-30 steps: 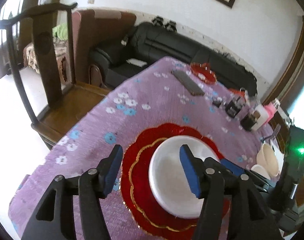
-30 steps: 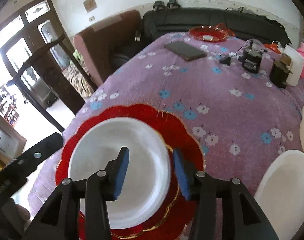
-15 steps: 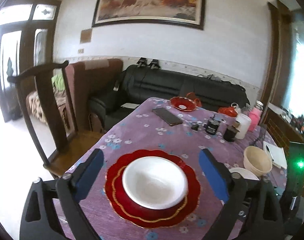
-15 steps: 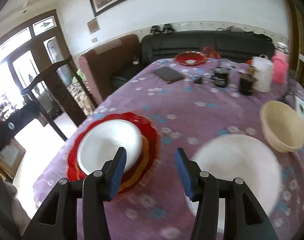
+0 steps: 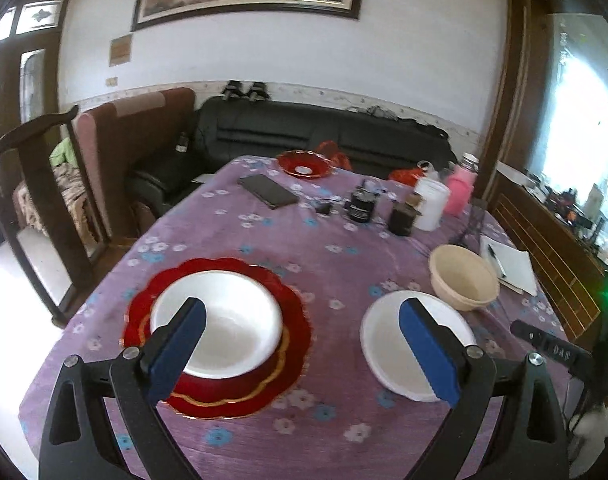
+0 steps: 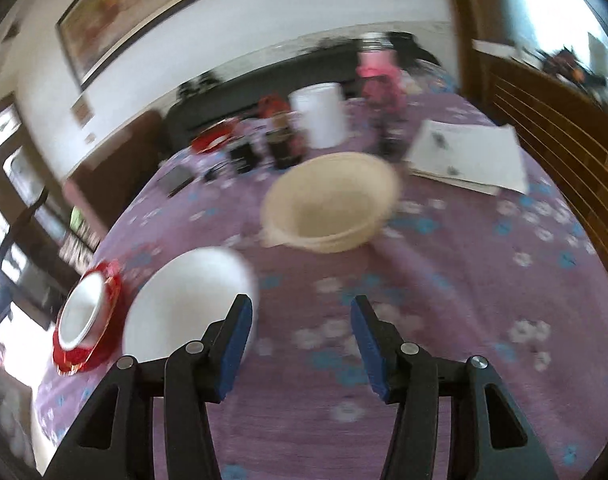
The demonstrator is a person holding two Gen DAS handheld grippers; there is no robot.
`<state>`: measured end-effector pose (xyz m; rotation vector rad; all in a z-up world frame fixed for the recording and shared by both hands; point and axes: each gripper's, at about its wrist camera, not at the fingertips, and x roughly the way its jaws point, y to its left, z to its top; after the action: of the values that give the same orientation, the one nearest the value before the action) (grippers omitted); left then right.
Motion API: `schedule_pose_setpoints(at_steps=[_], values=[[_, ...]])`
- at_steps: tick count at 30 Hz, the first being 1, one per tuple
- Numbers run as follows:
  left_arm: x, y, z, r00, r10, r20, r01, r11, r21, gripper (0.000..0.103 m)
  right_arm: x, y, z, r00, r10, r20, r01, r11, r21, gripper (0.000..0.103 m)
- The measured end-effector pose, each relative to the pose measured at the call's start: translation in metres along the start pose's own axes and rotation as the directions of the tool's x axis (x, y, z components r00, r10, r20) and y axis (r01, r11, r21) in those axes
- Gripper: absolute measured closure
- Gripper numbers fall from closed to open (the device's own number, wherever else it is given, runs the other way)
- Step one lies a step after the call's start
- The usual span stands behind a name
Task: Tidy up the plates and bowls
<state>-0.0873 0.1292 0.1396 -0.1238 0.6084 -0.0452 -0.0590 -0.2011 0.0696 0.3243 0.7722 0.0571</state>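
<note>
Lower left of the left view, a glossy white bowl (image 5: pixel 218 322) already sits nested on the scalloped red plate (image 5: pixel 296 336); right of it, a flat white plate (image 5: pixel 383 344) and a matte cream bowl (image 5: pixel 463 278) lie loose on the floral worktop (image 5: pixel 343 252), seemingly unsorted; left gripper (image 5: pixel 302 350) jaws wide and empty; right gripper (image 6: pixel 298 344) jaws moderately apart, empty.

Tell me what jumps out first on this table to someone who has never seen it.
The scalloped red plate with a white bowl sitting on it dominates the near left of the purple flowered tablecloth. To its right lies a white plate, with a cream bowl just beyond. Both the left gripper and right gripper hang open, holding nothing.
</note>
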Motion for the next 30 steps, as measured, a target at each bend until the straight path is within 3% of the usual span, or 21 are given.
schedule_pose_setpoints(at_steps=[7, 12, 18, 27, 29, 30], values=[[0.024, -0.028, 0.004, 0.997, -0.014, -0.071, 0.016, 0.999, 0.037, 0.006, 0.009, -0.028, 0.002, 0.998, 0.055, -0.031, -0.052, 0.994, 0.096, 0.047], [0.068, -0.044, -0.009, 0.979, -0.003, -0.203, 0.016, 0.998, 0.067, 0.006, 0.025, -0.006, -0.009, 0.986, 0.137, -0.091, -0.131, 0.989, 0.063, 0.047], [0.098, -0.063, -0.019, 0.963, 0.02, -0.268, 0.01, 0.994, 0.109, 0.006, 0.056, 0.027, -0.016, 0.957, 0.229, -0.178, -0.218, 0.973, 0.082, 0.047], [0.125, -0.056, -0.029, 0.939, 0.011, -0.343, 0.021, 0.996, 0.087, 0.006, 0.086, 0.055, -0.03, 0.942, 0.219, -0.255, -0.208, 0.976, 0.071, 0.047], [0.131, -0.053, -0.03, 0.933, 0.009, -0.359, 0.023, 0.996, 0.085, 0.006, 0.088, 0.054, -0.03, 0.941, 0.217, -0.258, -0.204, 0.976, 0.077, 0.05], [0.134, -0.054, -0.031, 0.931, 0.003, -0.364, 0.03, 0.996, 0.084, 0.006, 0.089, 0.053, -0.03, 0.941, 0.215, -0.262, -0.201, 0.976, 0.078, 0.057]])
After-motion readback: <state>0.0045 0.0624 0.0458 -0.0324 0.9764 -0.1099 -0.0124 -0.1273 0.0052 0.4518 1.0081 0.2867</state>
